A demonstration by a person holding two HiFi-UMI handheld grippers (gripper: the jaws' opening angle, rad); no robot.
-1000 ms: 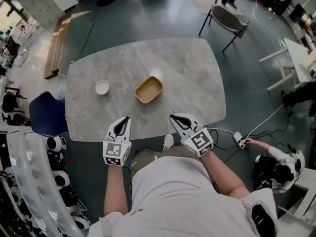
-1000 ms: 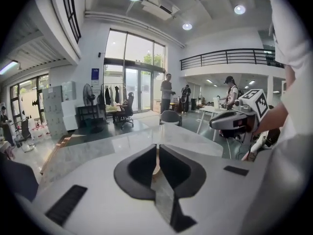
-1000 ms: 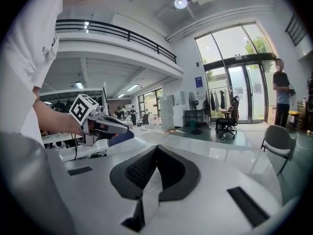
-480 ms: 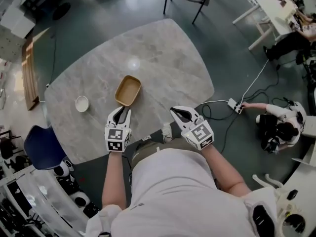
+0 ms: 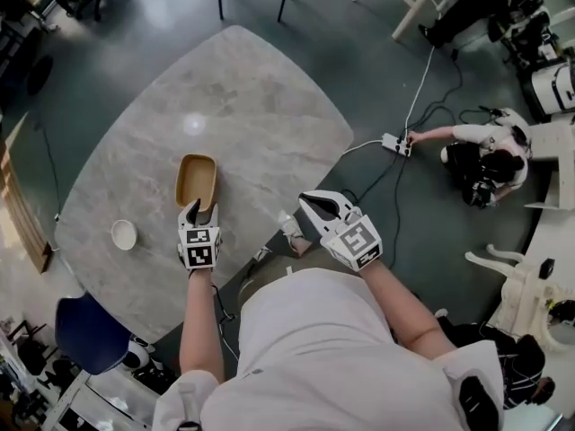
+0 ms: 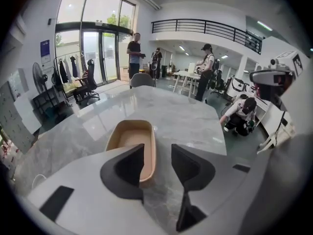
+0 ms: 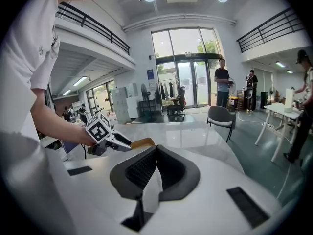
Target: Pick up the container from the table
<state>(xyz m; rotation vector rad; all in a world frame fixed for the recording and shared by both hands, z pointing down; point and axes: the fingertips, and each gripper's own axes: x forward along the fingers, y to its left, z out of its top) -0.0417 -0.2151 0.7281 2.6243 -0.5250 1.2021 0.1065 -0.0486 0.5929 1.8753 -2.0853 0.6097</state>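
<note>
The container (image 5: 196,180) is a tan oblong tub, empty, on the grey marble table (image 5: 260,106). My left gripper (image 5: 201,210) is down at its near end. In the left gripper view the container (image 6: 129,140) lies just ahead, and its right wall reaches into the gap of the left gripper (image 6: 157,151). The jaws are opening and the pads press on nothing. My right gripper (image 5: 306,198) hovers off the table's near edge, shut and holding nothing. The right gripper view shows its closed tips (image 7: 155,149), with the left gripper (image 7: 105,136) and the container's end (image 7: 142,142) beyond.
A small white bowl (image 5: 123,234) sits on the table left of the container. A blue chair (image 5: 88,332) stands at the near left corner. A power strip (image 5: 395,144) with cables and a crouching person (image 5: 481,155) are on the floor to the right.
The left gripper has dropped forward to the container's near end and its jaws have opened. The right gripper stays shut beside the table edge. The head view has swung round.
</note>
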